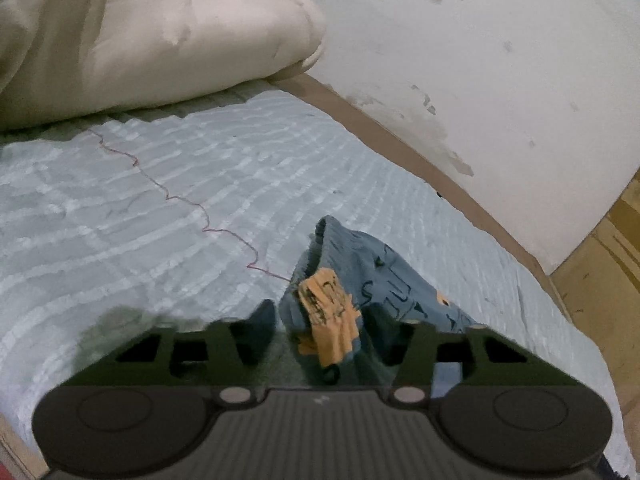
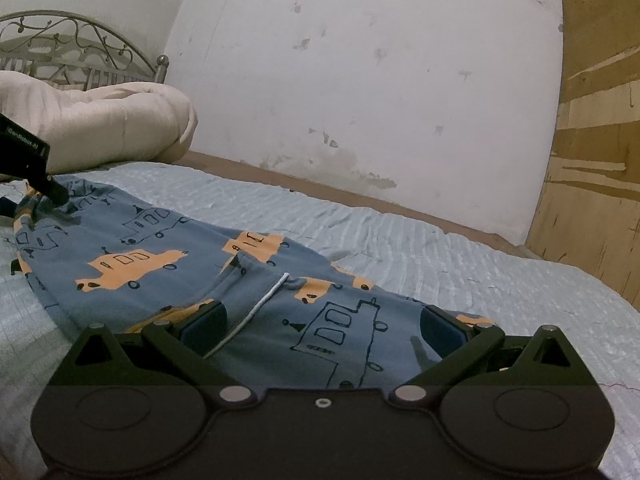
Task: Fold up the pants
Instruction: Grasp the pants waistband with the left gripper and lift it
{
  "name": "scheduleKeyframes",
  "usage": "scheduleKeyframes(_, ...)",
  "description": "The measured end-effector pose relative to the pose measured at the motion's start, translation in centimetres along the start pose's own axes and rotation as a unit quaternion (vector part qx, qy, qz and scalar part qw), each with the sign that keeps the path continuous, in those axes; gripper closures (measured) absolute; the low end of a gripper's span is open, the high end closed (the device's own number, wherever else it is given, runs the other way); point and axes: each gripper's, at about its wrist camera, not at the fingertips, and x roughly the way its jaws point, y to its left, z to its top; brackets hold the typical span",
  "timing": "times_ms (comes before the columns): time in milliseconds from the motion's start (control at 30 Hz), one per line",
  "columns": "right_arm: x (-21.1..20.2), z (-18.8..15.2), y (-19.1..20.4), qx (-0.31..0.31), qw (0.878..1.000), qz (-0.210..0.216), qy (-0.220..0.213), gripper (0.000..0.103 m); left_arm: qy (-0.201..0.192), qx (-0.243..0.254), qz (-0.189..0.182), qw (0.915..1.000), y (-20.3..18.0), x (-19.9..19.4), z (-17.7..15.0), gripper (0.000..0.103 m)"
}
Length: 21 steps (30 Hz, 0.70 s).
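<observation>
Blue pants (image 2: pixel 160 248) printed with orange and outlined cars lie spread on the pale blue bedspread (image 2: pixel 400 240). A white drawstring (image 2: pixel 260 304) marks the end nearest my right gripper (image 2: pixel 324 328). That gripper hovers low over this end, jaws wide open, with cloth lying flat beneath them. At the far end my left gripper (image 2: pixel 52 190) pinches a raised bunch of the fabric. In the left wrist view the bunched blue and orange pants (image 1: pixel 332 312) fill the gap between the fingers of the left gripper (image 1: pixel 322 336), which is shut on them.
A rolled cream duvet (image 2: pixel 100 120) lies at the head of the bed before a metal headboard (image 2: pixel 80 40). A stained white wall (image 2: pixel 360 80) runs along the far side, behind the brown bed edge (image 1: pixel 400 140). A wooden board (image 2: pixel 592 160) stands at right. A thin red thread (image 1: pixel 180 200) crosses the bedspread.
</observation>
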Motion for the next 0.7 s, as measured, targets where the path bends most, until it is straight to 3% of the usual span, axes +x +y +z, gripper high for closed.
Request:
scheduleKeyframes(100, 0.0, 0.0, 0.0, 0.0, 1.0, 0.0, -0.001, 0.001, 0.001, -0.007, 0.002, 1.0, 0.1, 0.0, 0.0, 0.077)
scheduleKeyframes(200, 0.0, 0.0, 0.0, 0.0, 1.0, 0.0, -0.001, 0.001, -0.004, -0.007, 0.002, 1.0, -0.2, -0.3, 0.1, 0.083)
scheduleKeyframes(467, -0.1, -0.1, 0.0, 0.0, 1.0, -0.001, -0.002, 0.001, -0.044, 0.055, 0.004, 0.9975, -3.6, -2.3, 0.5, 0.086)
scheduleKeyframes(700, -0.2, -0.1, 0.3, -0.005, 1.0, -0.009, -0.007, 0.001, -0.077, 0.111, -0.036, 0.9902, -8.7, -4.9, 0.7, 0.087)
